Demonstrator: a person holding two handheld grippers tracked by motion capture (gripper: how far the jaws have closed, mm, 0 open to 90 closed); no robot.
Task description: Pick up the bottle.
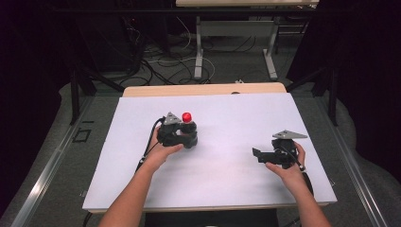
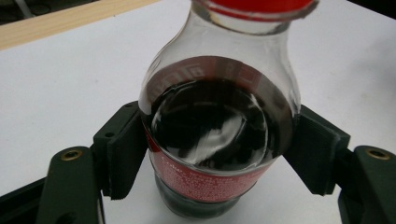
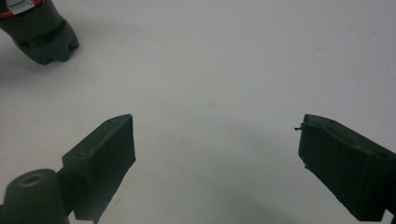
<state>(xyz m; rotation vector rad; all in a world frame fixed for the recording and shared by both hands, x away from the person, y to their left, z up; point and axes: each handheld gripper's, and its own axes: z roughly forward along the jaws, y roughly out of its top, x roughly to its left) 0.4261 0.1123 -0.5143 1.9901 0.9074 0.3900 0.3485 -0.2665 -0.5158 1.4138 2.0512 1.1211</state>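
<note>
A small cola bottle (image 2: 217, 126) with a red cap (image 1: 187, 116) and a red label stands upright on the white table top (image 1: 222, 170). My left gripper (image 1: 188, 138) is shut on it, with both black pads (image 2: 125, 154) pressed against the bottle's sides at label height. The dark drink fills the bottle to its shoulder. My right gripper (image 1: 257, 154) rests low over the table at the right, well apart from the bottle, its jaws wide open with bare table between them. In the right gripper view the bottle's base (image 3: 39, 35) shows at the top left corner.
The white sheet covers a wooden table whose far edge (image 1: 203, 89) shows behind it. Beyond stand the legs of another table (image 1: 198, 52) and loose cables on the floor. Bare white surface lies between the two grippers and along the front edge.
</note>
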